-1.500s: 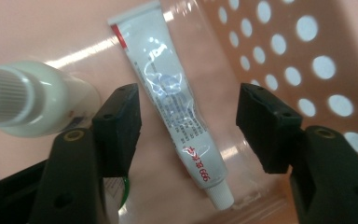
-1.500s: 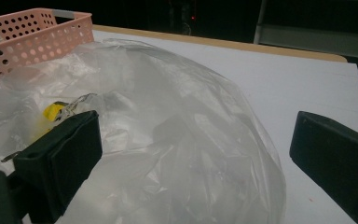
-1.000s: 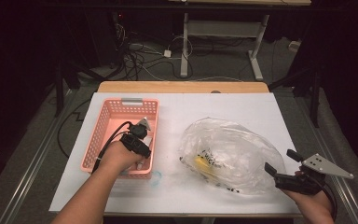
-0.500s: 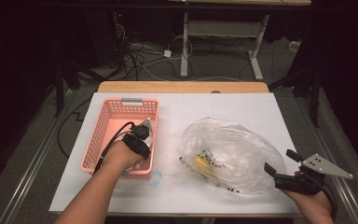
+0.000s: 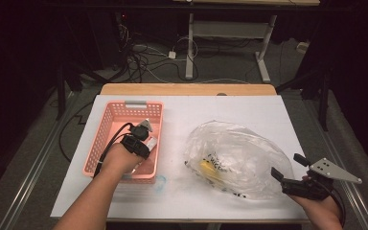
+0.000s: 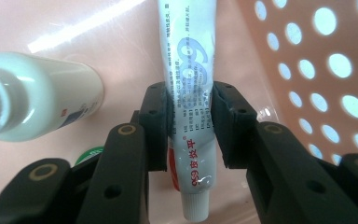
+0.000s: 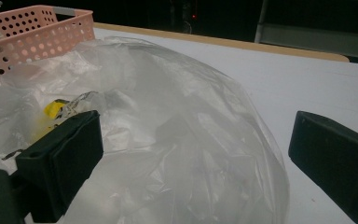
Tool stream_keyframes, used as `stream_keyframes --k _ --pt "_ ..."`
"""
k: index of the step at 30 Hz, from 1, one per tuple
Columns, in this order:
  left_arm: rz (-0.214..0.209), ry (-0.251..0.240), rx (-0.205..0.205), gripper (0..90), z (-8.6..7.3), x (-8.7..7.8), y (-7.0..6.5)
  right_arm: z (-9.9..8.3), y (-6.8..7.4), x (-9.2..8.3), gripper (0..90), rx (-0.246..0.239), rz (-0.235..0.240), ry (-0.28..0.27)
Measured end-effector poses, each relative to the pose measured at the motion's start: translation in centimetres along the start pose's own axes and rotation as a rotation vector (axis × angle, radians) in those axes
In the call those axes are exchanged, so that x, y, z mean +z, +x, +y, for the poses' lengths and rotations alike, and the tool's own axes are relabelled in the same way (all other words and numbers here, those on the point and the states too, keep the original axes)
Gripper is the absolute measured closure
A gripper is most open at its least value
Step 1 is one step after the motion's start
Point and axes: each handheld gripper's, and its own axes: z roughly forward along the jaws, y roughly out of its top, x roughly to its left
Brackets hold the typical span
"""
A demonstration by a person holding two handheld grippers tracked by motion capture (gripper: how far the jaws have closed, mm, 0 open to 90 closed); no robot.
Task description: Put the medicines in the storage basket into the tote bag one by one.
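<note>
At the left of the table (image 5: 182,110) stands a pink perforated basket (image 5: 110,124), and the left gripper (image 5: 141,139) reaches down into it, the person's forearm coming in from the bottom edge. In the left gripper view its jaws have just been closing and now pinch a white toothpaste tube (image 6: 189,93) across its middle, both pads pressed against its sides; the tube lies on the basket floor with its cap end pointing toward the camera. Just beside it, to the left in that view, lies a white bottle (image 6: 37,102). To the right of the basket, a crumpled clear plastic bag (image 5: 235,158) rests on the table with something yellow (image 5: 208,167) inside. Farther right, the right gripper (image 5: 292,167) hovers at the bag's edge, its jaws spread wide and holding nothing
</note>
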Motion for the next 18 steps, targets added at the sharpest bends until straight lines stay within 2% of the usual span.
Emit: stream_keyframes --k 8,13,18 --pt "-0.003 -0.011 0.024 66.4 -0.3 -0.9 -0.1 0.0 0.0 0.0 3.6 0.005 0.0 0.002" --pt "0.01 -0.007 0.046 66.4 -0.4 -1.9 -0.2 0.0 0.0 0.0 3.6 0.003 0.001 0.001" --pt "0.015 -0.031 0.054 66.4 -0.4 -3.3 -0.3 0.0 0.1 0.0 3.6 0.004 0.003 0.0"
